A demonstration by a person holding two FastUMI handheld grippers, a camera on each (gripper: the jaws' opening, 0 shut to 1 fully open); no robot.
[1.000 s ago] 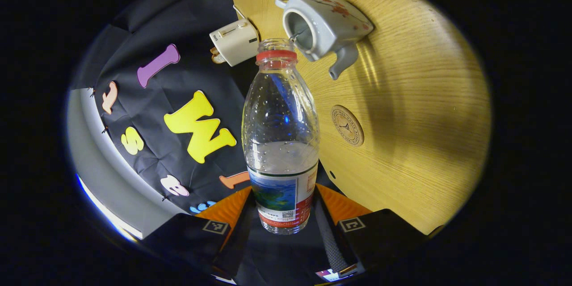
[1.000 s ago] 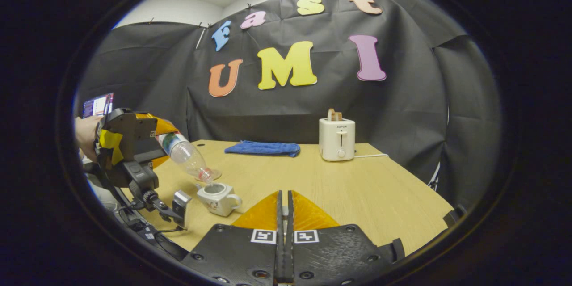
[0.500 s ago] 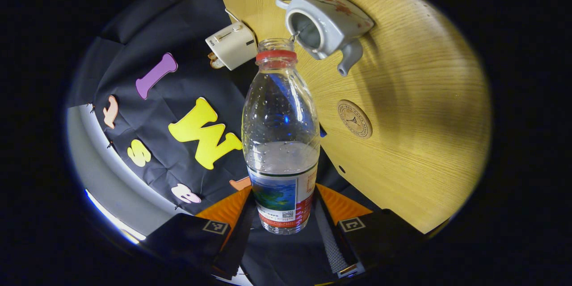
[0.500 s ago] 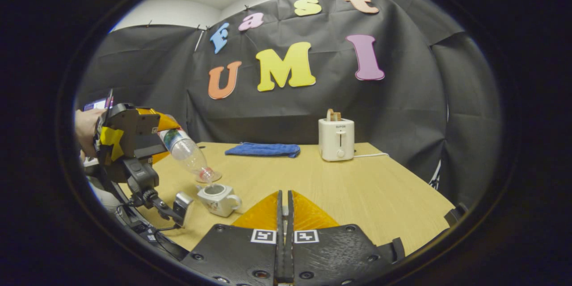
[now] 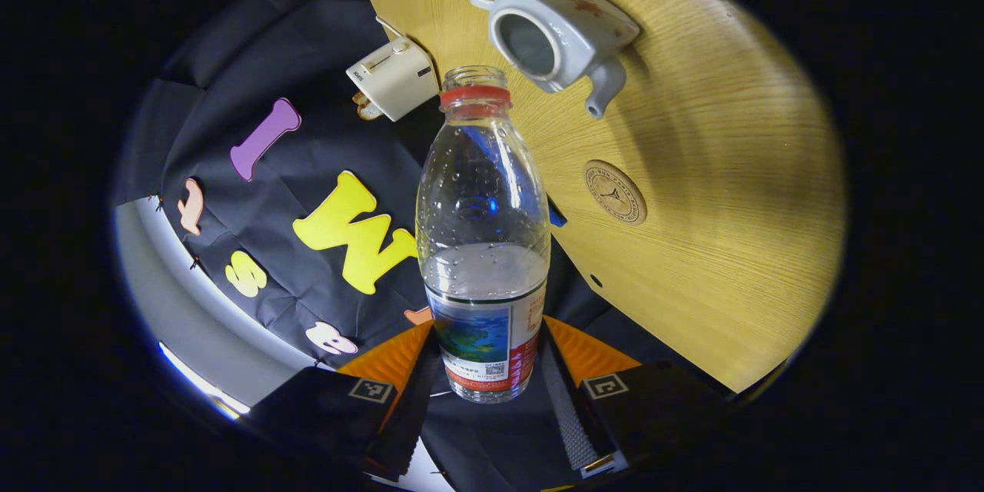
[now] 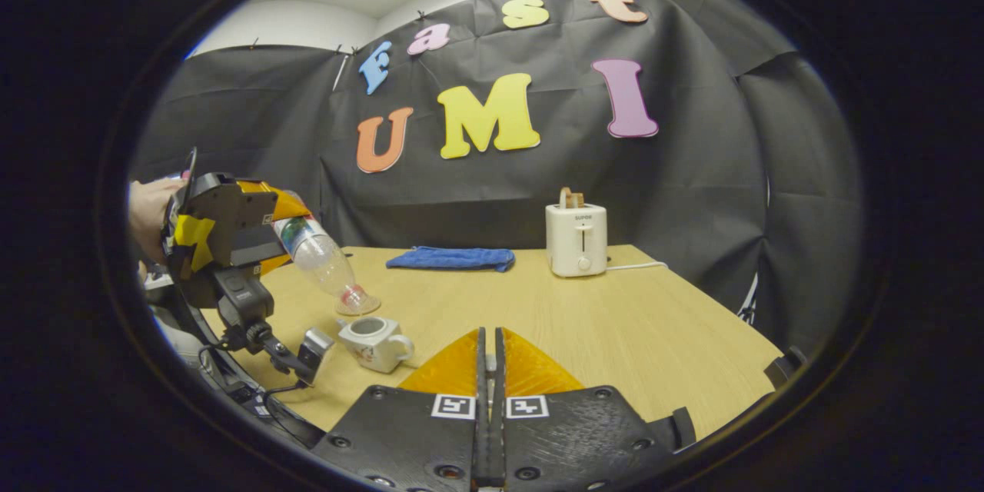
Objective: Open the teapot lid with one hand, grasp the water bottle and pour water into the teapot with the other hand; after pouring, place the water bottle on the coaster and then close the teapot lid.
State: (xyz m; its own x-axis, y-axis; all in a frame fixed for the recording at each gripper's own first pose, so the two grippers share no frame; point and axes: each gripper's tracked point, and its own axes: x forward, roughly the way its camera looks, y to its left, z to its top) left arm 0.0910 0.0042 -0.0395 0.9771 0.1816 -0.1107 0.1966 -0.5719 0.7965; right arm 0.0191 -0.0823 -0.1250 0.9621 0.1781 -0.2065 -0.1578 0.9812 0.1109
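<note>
In the left gripper view the clear water bottle (image 5: 483, 246), uncapped with a red neck ring and partly full, stands between my left gripper's (image 5: 488, 354) fingers, which are shut on its labelled base. Its mouth points at the table, just short of the lidless grey teapot (image 5: 553, 34). A round coaster (image 5: 615, 192) lies beside the teapot. The right gripper view shows the bottle (image 6: 323, 265) tilted mouth-down over the teapot (image 6: 374, 338), a little above and behind it. My right gripper (image 6: 488, 346) is shut, with only a thin slit between its fingers.
A white toaster (image 6: 576, 241) and a folded blue cloth (image 6: 452, 257) sit at the far edge of the wooden table (image 6: 615, 307). A hand (image 6: 150, 211) holds the left gripper (image 6: 231, 231) at the table's left edge.
The bottle's mouth has drawn up and away from the teapot's opening, and the thin stream of water has stopped. The right gripper has stayed where it was.
</note>
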